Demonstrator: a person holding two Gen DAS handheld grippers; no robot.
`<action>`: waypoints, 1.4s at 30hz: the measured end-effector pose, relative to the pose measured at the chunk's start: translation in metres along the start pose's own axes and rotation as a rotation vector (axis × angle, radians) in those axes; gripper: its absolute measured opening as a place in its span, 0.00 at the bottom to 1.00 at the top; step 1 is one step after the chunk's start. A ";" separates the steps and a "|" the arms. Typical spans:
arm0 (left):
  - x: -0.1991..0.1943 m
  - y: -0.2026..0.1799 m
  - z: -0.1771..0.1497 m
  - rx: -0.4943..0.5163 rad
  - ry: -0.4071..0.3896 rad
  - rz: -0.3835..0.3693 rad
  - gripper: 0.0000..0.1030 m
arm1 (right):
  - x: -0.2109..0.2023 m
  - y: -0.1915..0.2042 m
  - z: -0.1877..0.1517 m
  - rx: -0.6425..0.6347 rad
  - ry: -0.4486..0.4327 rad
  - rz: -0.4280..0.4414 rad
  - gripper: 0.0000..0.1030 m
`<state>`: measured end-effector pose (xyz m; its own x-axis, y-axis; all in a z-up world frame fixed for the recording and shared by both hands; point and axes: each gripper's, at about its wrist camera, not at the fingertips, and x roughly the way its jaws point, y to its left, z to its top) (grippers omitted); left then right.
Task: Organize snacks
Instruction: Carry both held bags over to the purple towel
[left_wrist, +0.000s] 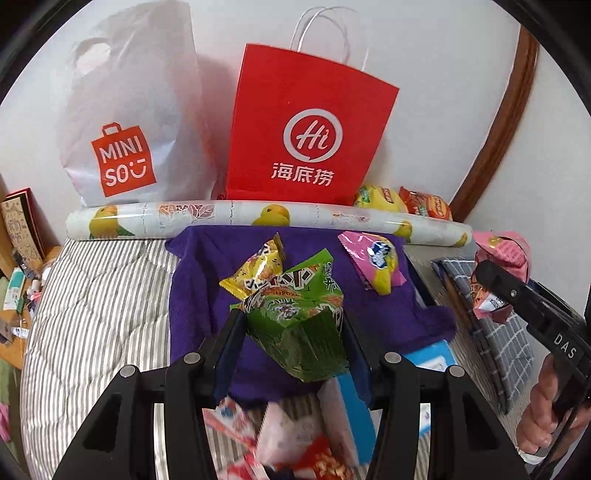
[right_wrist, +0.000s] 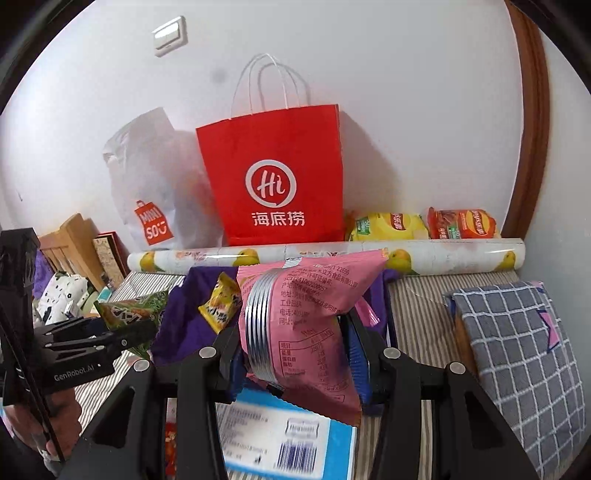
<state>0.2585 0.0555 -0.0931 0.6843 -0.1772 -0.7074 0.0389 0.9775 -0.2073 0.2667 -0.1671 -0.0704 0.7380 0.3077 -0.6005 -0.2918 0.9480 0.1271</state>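
Note:
My left gripper (left_wrist: 291, 314) is shut on a green snack packet (left_wrist: 299, 321) and holds it above a purple towel (left_wrist: 207, 295). It also shows in the right wrist view (right_wrist: 129, 314). My right gripper (right_wrist: 295, 325) is shut on a pink snack packet (right_wrist: 303, 325), held above the bed. That packet shows at the right of the left wrist view (left_wrist: 498, 266). A yellow packet (left_wrist: 255, 269) and a pink-and-yellow packet (left_wrist: 376, 262) lie on the towel.
A red paper bag (left_wrist: 306, 125) and a white Miniso bag (left_wrist: 129, 122) stand against the wall behind a rolled fruit-print sheet (left_wrist: 258, 218). Two chip bags (right_wrist: 424, 225) lie at the right. A checked cloth (right_wrist: 517, 350) and blue-white box (right_wrist: 280, 435) lie near.

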 end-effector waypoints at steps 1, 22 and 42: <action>0.005 0.002 0.001 -0.002 0.002 0.002 0.48 | 0.007 -0.002 0.002 0.005 0.005 0.003 0.44; 0.060 0.022 -0.019 -0.036 0.050 0.010 0.48 | 0.080 -0.026 -0.030 0.036 0.103 -0.015 0.44; 0.075 0.015 -0.028 -0.028 0.091 -0.014 0.48 | 0.107 -0.041 -0.043 0.098 0.218 -0.065 0.45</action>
<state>0.2896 0.0535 -0.1681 0.6145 -0.2017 -0.7627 0.0267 0.9715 -0.2354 0.3312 -0.1767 -0.1743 0.6019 0.2307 -0.7645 -0.1798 0.9719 0.1517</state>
